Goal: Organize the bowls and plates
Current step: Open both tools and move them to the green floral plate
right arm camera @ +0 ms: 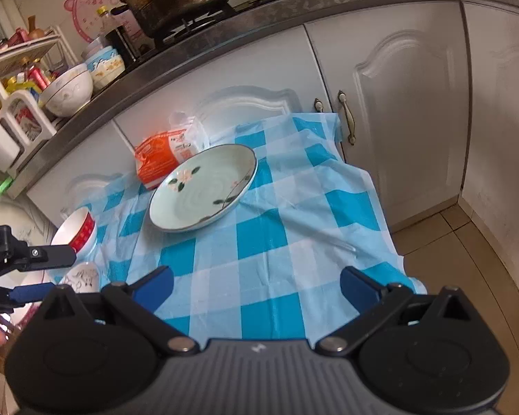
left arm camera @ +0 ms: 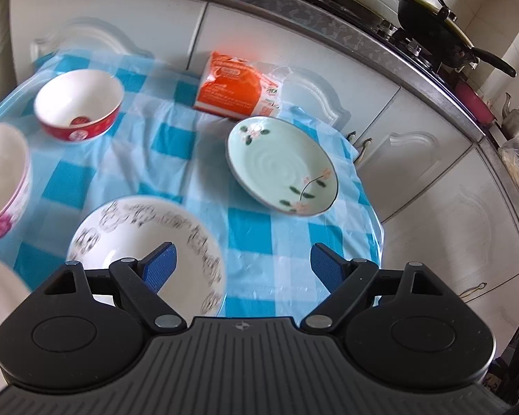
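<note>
Plate (left arm camera: 283, 166) — round, glossy, seemingly ceramic.

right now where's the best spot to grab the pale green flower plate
Judging by its pose, take the pale green plate by its raised rim on the near right edge. It lies flat on the checked cloth, and the orange packet crowds its far side. The open right hand-held gripper faces that edge.

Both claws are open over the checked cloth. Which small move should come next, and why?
Probably lower the left claw onto the rim of the black-patterned bowl: it is open, empty, and one finger already overlaps that rim. The green plate lies farther away.
</note>
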A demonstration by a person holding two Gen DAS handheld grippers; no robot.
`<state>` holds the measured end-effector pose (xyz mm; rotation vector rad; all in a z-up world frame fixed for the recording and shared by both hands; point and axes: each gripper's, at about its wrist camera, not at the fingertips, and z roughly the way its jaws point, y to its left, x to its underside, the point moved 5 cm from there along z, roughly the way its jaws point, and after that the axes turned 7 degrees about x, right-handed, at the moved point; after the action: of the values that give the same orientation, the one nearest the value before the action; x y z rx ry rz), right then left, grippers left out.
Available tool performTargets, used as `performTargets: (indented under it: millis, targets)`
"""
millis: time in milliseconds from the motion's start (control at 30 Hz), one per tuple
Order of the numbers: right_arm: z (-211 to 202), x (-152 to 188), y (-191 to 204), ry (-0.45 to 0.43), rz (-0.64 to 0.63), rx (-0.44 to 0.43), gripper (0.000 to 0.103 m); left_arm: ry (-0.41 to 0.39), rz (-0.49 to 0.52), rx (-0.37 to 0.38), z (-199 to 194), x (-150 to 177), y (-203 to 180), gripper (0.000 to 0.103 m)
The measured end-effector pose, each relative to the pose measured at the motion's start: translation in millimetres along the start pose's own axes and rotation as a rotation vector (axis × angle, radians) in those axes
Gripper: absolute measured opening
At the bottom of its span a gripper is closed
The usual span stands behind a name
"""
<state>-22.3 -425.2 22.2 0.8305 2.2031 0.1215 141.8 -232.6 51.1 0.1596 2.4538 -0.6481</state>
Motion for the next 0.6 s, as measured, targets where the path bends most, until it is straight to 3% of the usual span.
performTargets:
  millis: [200,600]
  targets:
    - [21.4,-23.9,-4.1,-0.032,0.056,0.006,0.102,0.003,0.041,-0.021,38.1,-31.4,-7.9,0.103]
    - [87.3,-58.9,5.2,0.025,0.165,-0.05,0.102,0.088,-0.078,-0.038,125.9,-79.7,20.4,0.103]
